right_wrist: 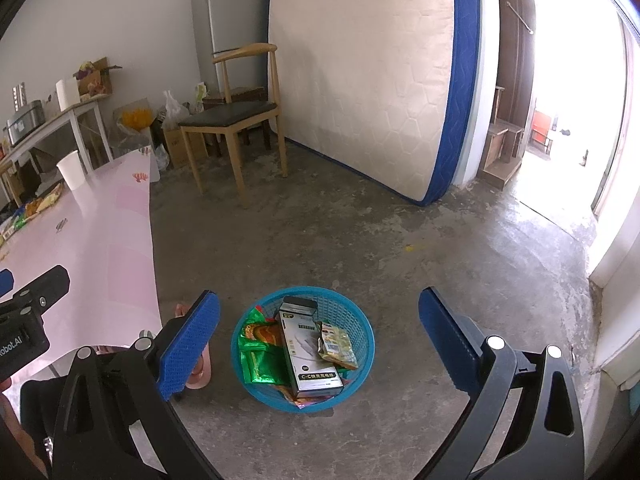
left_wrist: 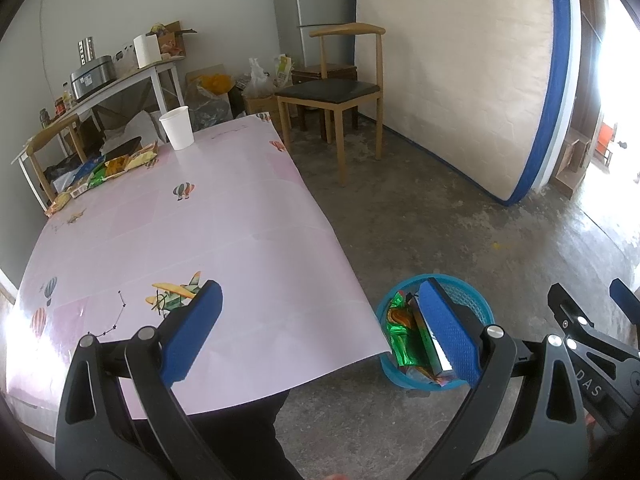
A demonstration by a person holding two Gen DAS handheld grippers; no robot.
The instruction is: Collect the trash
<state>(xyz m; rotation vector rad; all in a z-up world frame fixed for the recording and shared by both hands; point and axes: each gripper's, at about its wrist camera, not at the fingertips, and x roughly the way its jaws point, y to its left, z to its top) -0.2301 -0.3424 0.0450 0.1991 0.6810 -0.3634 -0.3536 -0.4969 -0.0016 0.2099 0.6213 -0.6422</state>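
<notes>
Left claw (left_wrist: 320, 336): fingers spread wide, nothing between them. It hangs over the near corner of the tabletop (left_wrist: 224, 240), one blue pad (left_wrist: 192, 332) above the pink cover, the other out past the edge above the basket (left_wrist: 476, 308).

Right claw (right_wrist: 320, 340): released, empty, fingers wide apart. It hovers over the floor (right_wrist: 440, 240) with the basket framed between its pads.

Basket: blue plastic mesh, standing on the concrete floor just beside the tabletop's near corner. Contents seen from the right wrist: a grey-and-black box (right_wrist: 308, 352) lying slantwise on top, a green foil wrapper (right_wrist: 256, 360) to its left, an orange wrapper (right_wrist: 266, 334) beside that, a small yellowish packet (right_wrist: 338, 346) to the right of the box.

Trash on the tabletop: a heap of snack wrappers (left_wrist: 116, 166) at the far left edge, well apart from both claws. A white paper cup (left_wrist: 177, 128) stands upright near the far end, just beside the heap.

Surroundings: a wooden chair (left_wrist: 336, 92) with a dark seat beyond the tabletop; a mattress (left_wrist: 460, 80) leaning upright against the wall.
</notes>
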